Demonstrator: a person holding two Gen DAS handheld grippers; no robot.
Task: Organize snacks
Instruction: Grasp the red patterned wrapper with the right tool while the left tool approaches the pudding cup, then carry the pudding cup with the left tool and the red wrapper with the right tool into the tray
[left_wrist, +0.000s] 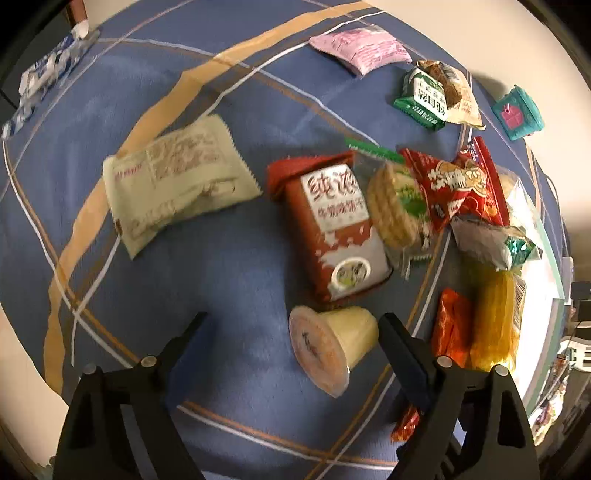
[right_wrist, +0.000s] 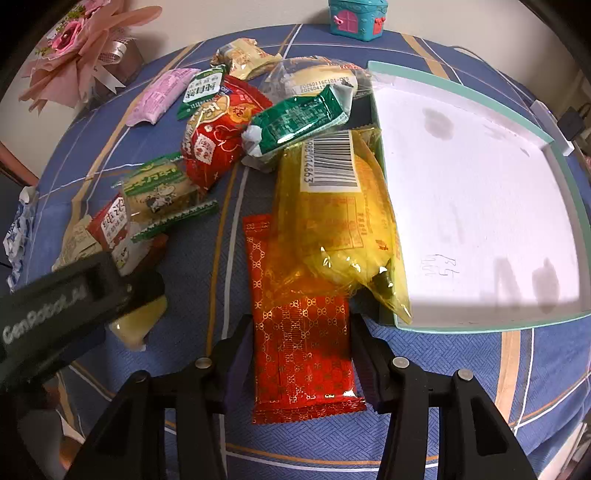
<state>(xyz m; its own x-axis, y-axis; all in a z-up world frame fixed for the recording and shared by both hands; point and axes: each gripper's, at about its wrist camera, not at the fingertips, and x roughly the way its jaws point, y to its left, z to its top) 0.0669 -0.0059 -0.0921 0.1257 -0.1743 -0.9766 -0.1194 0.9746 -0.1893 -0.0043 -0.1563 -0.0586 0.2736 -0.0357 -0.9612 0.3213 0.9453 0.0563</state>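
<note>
While the right tongs point steeply down with their two pads pressed against the long sides of a red foil packet, the packet lies flat on the blue plaid cloth that covers the desk. Its far end is tucked under a yellow transparent bag, which leans over the near rim of a shallow teal-edged box lid with a bare white floor. Beyond the bag lie a green wrapper and a red bear-print pouch.

From the left wrist view, the left tongs stand wide apart, gripping nothing. A jelly cup lies on its side between the fingertips, close to the right finger; whether it touches is unclear. Just past it lie a red and white milk-biscuit pack and a round cracker pack. Farther left rests a beige packet; a pink packet sits well apart at the far edge.
</note>
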